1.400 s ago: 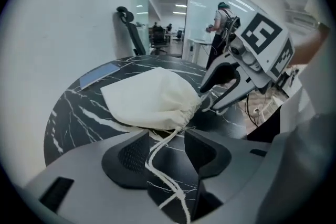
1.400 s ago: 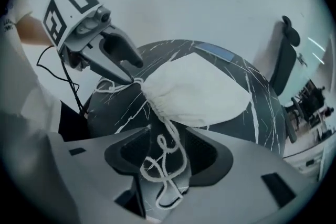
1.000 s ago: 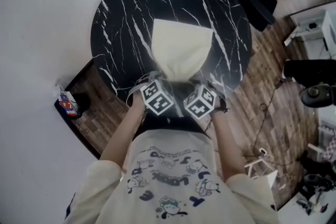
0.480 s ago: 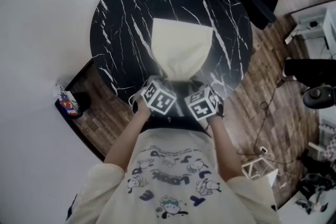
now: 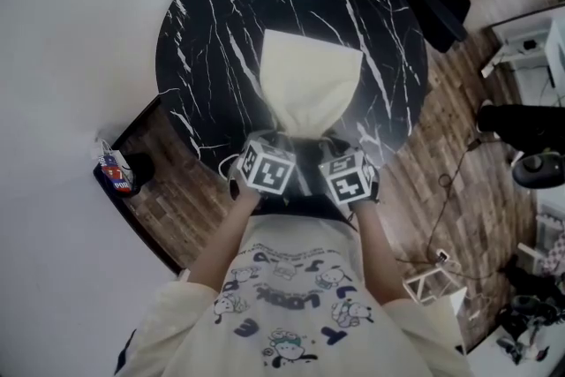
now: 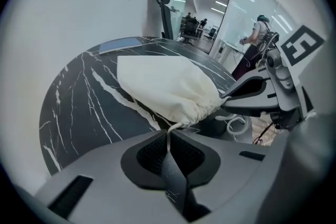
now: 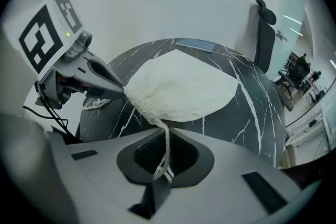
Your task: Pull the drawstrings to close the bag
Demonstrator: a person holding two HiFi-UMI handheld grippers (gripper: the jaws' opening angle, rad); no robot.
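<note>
Cream drawstring bag [image 5: 311, 88] lay mid-bench [image 5: 203, 31], mouth at near edge. Left hand-held gripper [image 6: 169, 140], jaws just closed, pinched left drawstring [image 6: 169, 131]; right hand-held gripper [image 7: 166, 164] pinched right drawstring [image 7: 167, 144]. I judged grasp done; next, pull cords apart.

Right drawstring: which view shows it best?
Right gripper view: the right drawstring runs from the cream bag's gathered mouth into the right gripper's shut jaws, its end showing. Left gripper view shows only a white cord loop under that gripper; unclear whose. Head view: the marker cubes cover it.
</note>
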